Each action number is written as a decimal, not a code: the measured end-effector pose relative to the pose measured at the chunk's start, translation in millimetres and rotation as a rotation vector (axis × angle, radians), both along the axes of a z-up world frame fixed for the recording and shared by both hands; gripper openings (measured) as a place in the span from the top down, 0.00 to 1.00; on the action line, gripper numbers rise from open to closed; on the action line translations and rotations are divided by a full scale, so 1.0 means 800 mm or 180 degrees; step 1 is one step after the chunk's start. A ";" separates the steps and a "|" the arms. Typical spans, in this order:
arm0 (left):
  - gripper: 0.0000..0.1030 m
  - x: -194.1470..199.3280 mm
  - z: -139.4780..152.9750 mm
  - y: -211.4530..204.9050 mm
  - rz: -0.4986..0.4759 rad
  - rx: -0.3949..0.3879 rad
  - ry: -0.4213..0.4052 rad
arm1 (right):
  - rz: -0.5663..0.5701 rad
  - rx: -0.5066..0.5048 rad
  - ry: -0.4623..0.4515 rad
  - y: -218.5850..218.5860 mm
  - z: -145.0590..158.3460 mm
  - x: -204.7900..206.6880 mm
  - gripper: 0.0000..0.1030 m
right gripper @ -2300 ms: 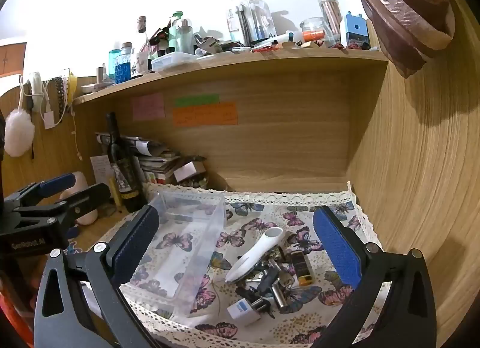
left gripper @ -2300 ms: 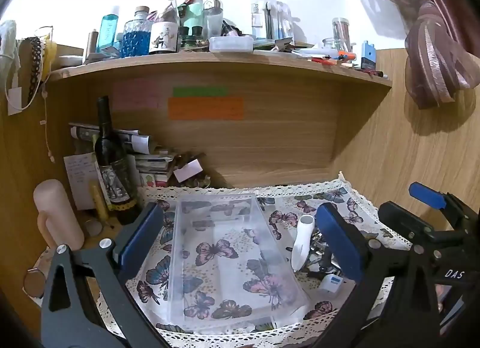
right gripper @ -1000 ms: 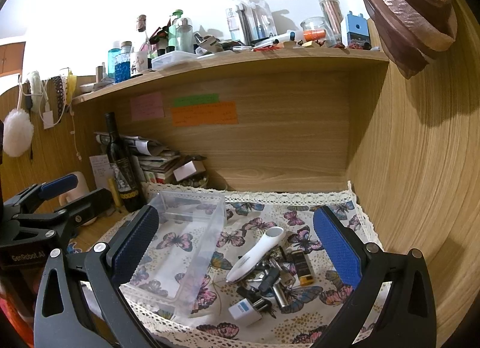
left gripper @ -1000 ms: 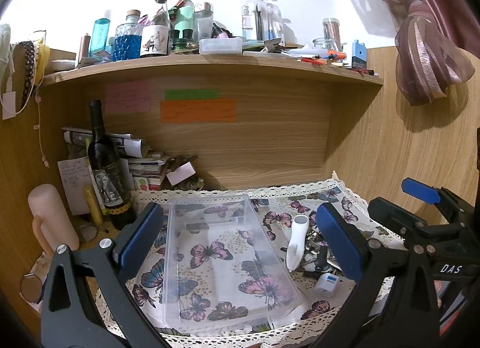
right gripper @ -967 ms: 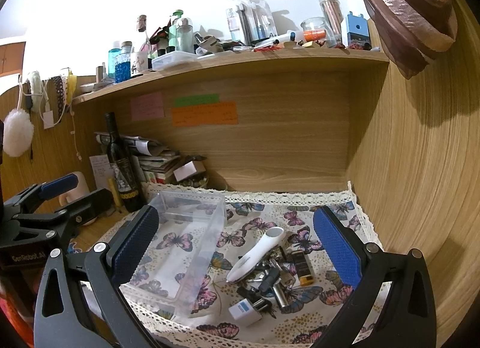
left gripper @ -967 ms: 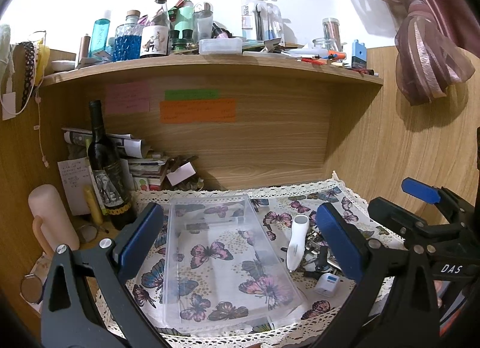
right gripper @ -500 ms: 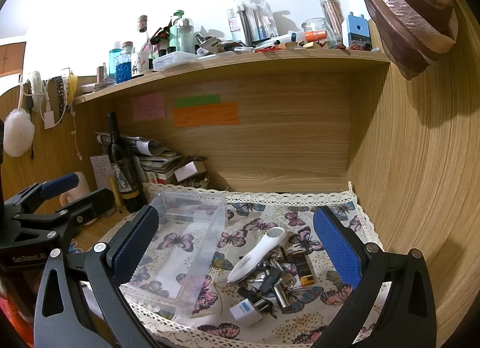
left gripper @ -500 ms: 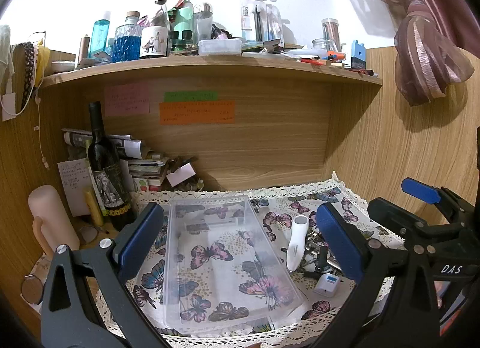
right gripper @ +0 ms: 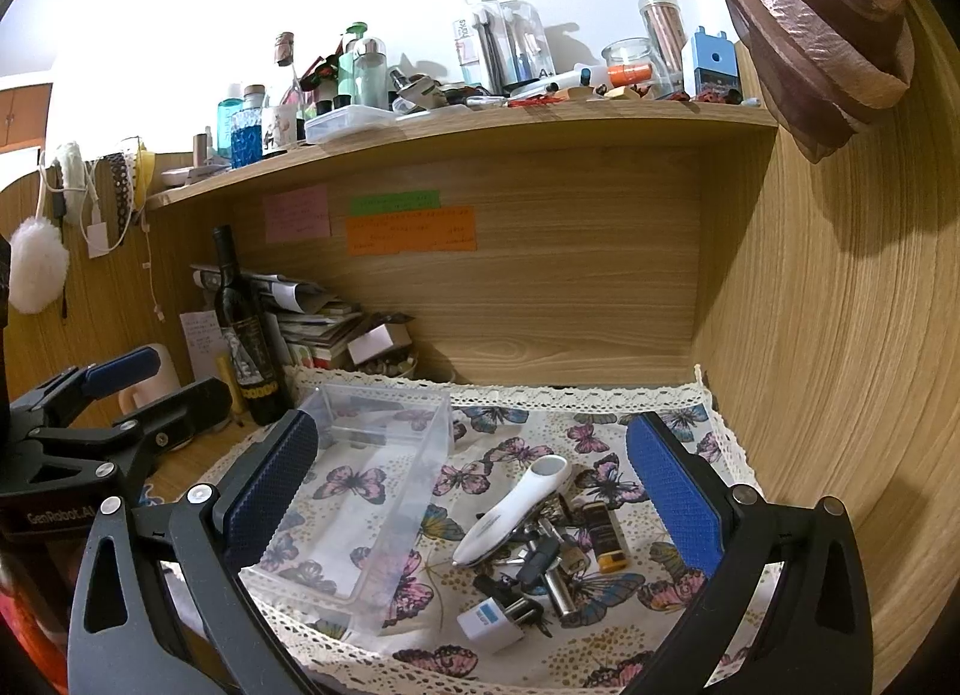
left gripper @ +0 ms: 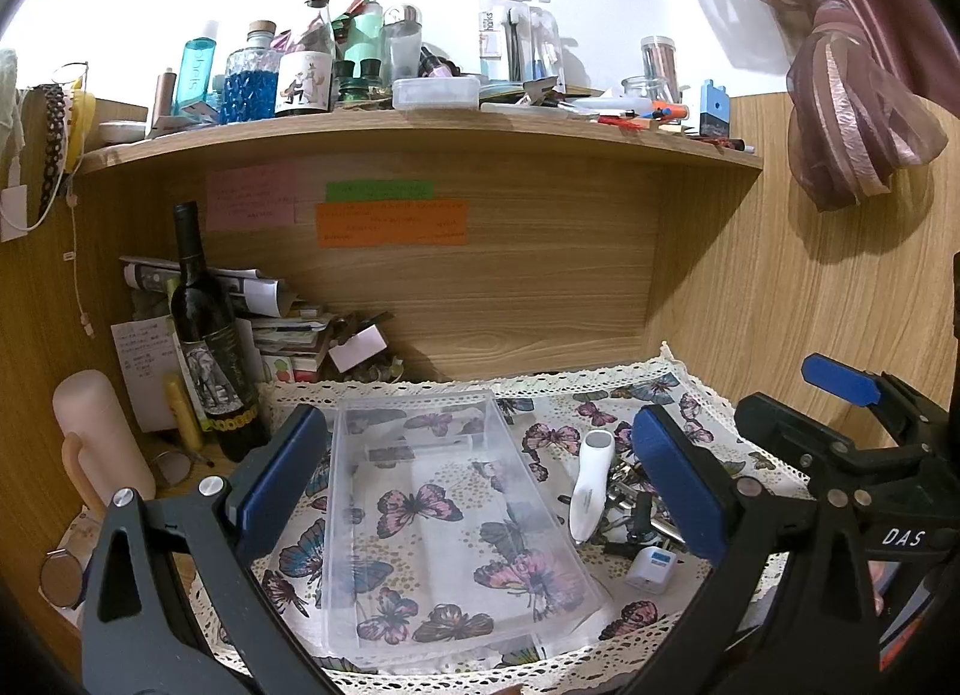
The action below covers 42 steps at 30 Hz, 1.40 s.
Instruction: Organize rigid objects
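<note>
Two black claws with blue, dimpled rubber pads hover wide apart and holding nothing above a wooden surface dressed in a lace-edged butterfly cloth. The left claw frames a clear, thin-walled plastic box, a long rectangular tray whose see-through floor lets the printed butterflies show; it lies on the cloth's left half, toward the front edge. The right claw looks down on the jumble just beside the box, to its right: a smooth white handheld device with a rounded head lying slantwise across a heap of metal keys, a small white cube charger with a blue label nearest the camera, and a squat brown-and-yellow lighter-shaped item. Behind, a wood-grain alcove carries pink, green and orange sticky notes on its back panel, while a dark glass wine bottle stands upright off the cloth at the left, in front of stacked papers and books. The shelf overhead is crowded with bottles and jars, and a mauve curtain is knotted at upper right. Only the left view takes in a pale pink cylindrical flask beside the bottle and a pair of glasses on the bare wood; only the right view shows a white fluffy pompom hanging on the far-left wall.
</note>
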<state>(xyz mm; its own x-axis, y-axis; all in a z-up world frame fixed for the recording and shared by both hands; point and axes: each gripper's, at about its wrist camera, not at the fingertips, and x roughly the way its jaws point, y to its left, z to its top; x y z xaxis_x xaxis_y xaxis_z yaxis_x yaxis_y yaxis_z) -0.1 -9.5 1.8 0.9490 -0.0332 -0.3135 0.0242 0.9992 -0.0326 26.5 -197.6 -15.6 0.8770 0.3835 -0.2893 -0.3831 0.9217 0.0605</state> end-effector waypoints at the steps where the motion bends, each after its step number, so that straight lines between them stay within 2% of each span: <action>1: 0.00 0.000 0.000 0.000 -0.0005 -0.0002 0.0004 | 0.0000 -0.0002 0.0000 0.000 0.000 0.000 0.00; 18: 0.00 0.004 -0.001 -0.003 -0.0021 -0.0011 0.0022 | 0.0000 -0.0014 0.0027 0.000 -0.001 0.005 0.00; 28: 0.00 0.041 -0.021 0.025 -0.0223 -0.0222 0.0387 | -0.0043 -0.0078 0.0156 0.005 -0.014 0.031 0.00; 29: 0.02 0.045 -0.025 0.030 -0.0201 -0.0227 0.0426 | -0.0053 -0.0091 0.0175 0.005 -0.016 0.035 0.00; 32: 0.23 0.069 -0.042 0.048 -0.0067 -0.0246 0.0711 | -0.0098 -0.0126 0.0232 0.006 -0.023 0.050 0.00; 34: 0.28 0.083 -0.057 0.061 -0.0049 -0.0333 0.0889 | -0.0130 -0.0145 0.0303 0.006 -0.029 0.063 0.00; 39: 0.50 0.114 -0.095 0.091 0.0098 -0.0429 0.1293 | -0.0197 -0.0237 0.0431 0.008 -0.043 0.090 0.01; 42: 0.57 0.127 -0.112 0.106 0.0154 -0.0493 0.1472 | -0.0227 -0.0319 0.0515 0.009 -0.051 0.106 0.07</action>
